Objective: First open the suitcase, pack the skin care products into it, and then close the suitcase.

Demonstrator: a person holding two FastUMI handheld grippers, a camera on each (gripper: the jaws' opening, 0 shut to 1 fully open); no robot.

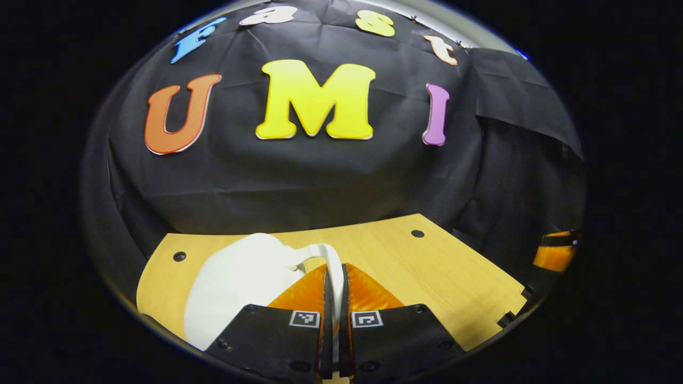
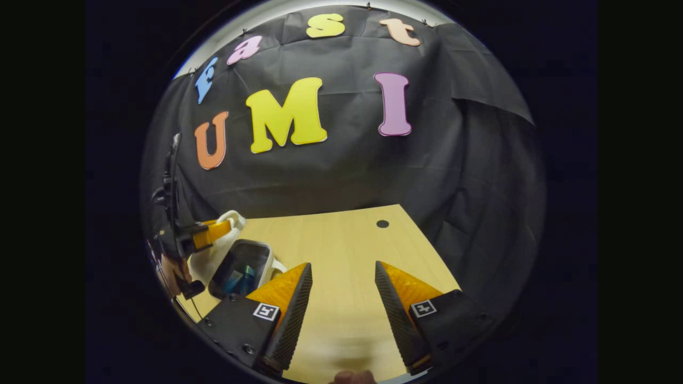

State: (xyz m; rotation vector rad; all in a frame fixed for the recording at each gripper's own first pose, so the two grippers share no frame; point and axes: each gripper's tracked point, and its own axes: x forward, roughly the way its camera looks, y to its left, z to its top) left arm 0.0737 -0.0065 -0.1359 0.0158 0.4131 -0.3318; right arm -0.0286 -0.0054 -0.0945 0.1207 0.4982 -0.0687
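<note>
The fingers of the left gripper (image 1: pixel 334 298) are pinched on the suitcase (image 1: pixel 240 282) handle (image 1: pixel 330 261); the right gripper (image 2: pixel 341 290), at three o'clock, is held wide. The lid is best swung steadily.

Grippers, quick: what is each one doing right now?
Left gripper: shut on the thin white handle of the white suitcase.
Right gripper: open, holding nothing, above the light wooden table.

Wooden table (image 1: pixel 427 266): light-grained top extending ahead of the jaws, with round holes (image 2: pixel 382 224) near its far corners (three visible across both views). Black cloth wall (image 2: pixel 347 170): hangs beyond the table's far edge.
</note>
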